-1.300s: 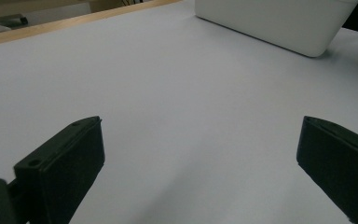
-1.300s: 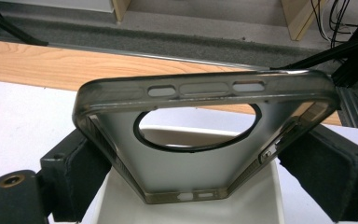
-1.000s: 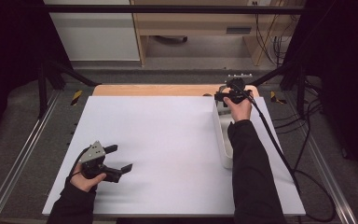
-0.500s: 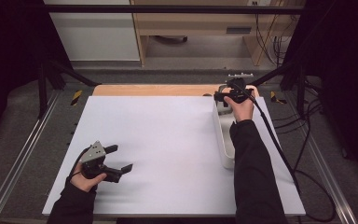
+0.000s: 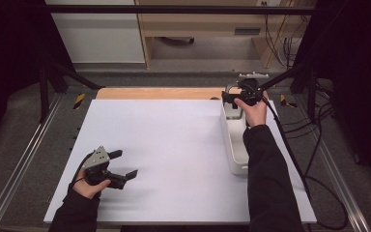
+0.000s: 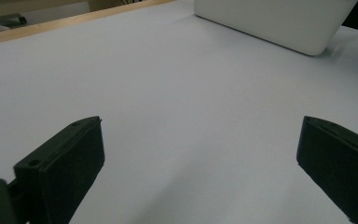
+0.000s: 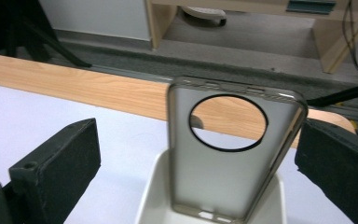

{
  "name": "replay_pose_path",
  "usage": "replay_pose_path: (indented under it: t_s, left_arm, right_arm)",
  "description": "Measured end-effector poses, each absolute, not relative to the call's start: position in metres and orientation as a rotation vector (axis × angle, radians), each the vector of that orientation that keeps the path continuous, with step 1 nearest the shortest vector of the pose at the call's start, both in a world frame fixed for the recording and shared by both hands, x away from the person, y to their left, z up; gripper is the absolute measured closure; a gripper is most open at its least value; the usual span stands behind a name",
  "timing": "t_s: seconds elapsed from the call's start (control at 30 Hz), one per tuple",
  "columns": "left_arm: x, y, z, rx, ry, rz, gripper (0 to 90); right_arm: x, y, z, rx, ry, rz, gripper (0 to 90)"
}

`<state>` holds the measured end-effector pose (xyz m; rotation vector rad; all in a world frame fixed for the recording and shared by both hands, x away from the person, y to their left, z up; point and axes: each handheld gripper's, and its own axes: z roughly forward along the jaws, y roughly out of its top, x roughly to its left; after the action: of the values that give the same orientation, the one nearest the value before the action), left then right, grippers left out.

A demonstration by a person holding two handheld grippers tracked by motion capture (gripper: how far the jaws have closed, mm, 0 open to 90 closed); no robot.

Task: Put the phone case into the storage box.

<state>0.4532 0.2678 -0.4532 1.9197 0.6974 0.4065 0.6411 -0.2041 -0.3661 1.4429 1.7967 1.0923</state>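
High view: the right gripper [image 5: 232, 99], arm stretched forward, hovers over the white tray's [image 5: 236, 153] far end; the left gripper [image 5: 123, 164] rests spread on the table [image 5: 174, 145]. Right gripper view: a phone case [image 7: 230, 154] stands upright in the tray between parted jaws, ungrasped.

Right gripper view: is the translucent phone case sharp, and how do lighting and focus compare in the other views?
Right gripper view: the translucent grey phone case with a round cutout is fairly sharp, the black jaws softer. Left gripper view: jaws blurred, the white rectangular plastic bin evenly lit with a soft shadow. High view: the white table mat is bright, the surroundings dark.
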Motion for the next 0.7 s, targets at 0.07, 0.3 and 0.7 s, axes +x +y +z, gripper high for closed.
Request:
replay_pose_path:
  t_s: [0.07,0.3,0.7]
  left_arm:
    - [0.453,0.267,-0.453,1.921,0.696,0.407,0.6]
    - [0.453,0.267,-0.453,1.921,0.69,0.407,0.4]
    - [0.451,0.266,-0.451,1.917,0.679,0.412,0.3]
  right_arm:
    - [0.635,-0.203,-0.363,1.427,1.806,1.116,0.7]
    - [0.61,-0.197,-0.353,1.324,1.871,1.187,0.7]
    - [0.552,-0.195,-0.344,1.113,1.97,1.37,0.5]
